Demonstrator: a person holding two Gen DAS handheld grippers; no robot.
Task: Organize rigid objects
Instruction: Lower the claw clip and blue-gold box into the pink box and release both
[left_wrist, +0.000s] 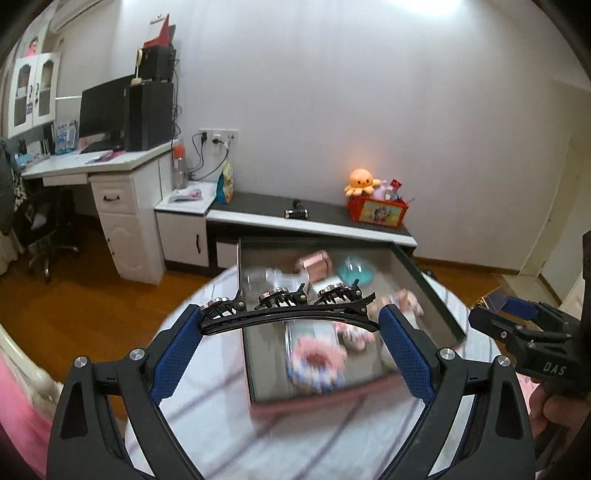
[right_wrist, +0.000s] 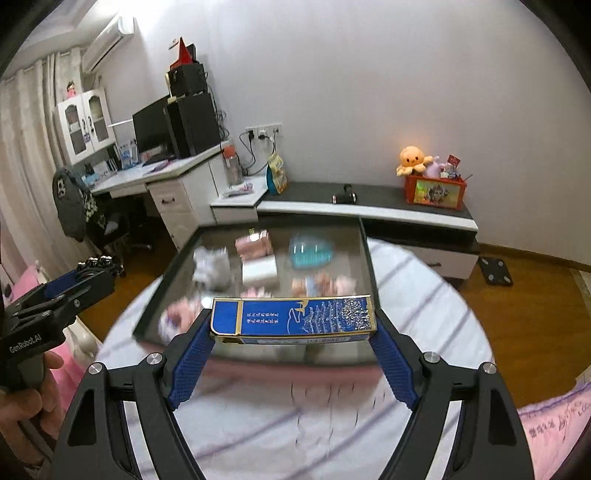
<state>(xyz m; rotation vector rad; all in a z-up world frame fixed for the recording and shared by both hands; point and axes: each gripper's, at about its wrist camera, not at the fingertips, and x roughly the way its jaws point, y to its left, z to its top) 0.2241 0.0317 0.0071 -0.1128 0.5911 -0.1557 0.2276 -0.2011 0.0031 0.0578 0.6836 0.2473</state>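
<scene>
A long black hair clip (left_wrist: 284, 320) with three jewelled claws spans the blue pads of my left gripper (left_wrist: 291, 318), which is shut on its two ends. My right gripper (right_wrist: 293, 325) is shut on a flat blue box (right_wrist: 295, 318) with gold edging, held lengthwise. Both hang above a grey open tray (right_wrist: 369, 258) on a round table (right_wrist: 424, 295) with a striped cloth. Blurred items lie in the tray, among them a teal dish (right_wrist: 310, 251), a white box (right_wrist: 258, 273) and a copper-pink piece (left_wrist: 314, 264). Each view shows the other gripper at its edge: right gripper (left_wrist: 517, 325), left gripper (right_wrist: 85, 280).
Behind the table stands a low dark-topped cabinet (right_wrist: 369, 206) with a red box (right_wrist: 436, 192) and an orange plush octopus (right_wrist: 412, 158). A white desk with a monitor (left_wrist: 103, 107) and an office chair is at the left. Pink bedding lies near both lower corners.
</scene>
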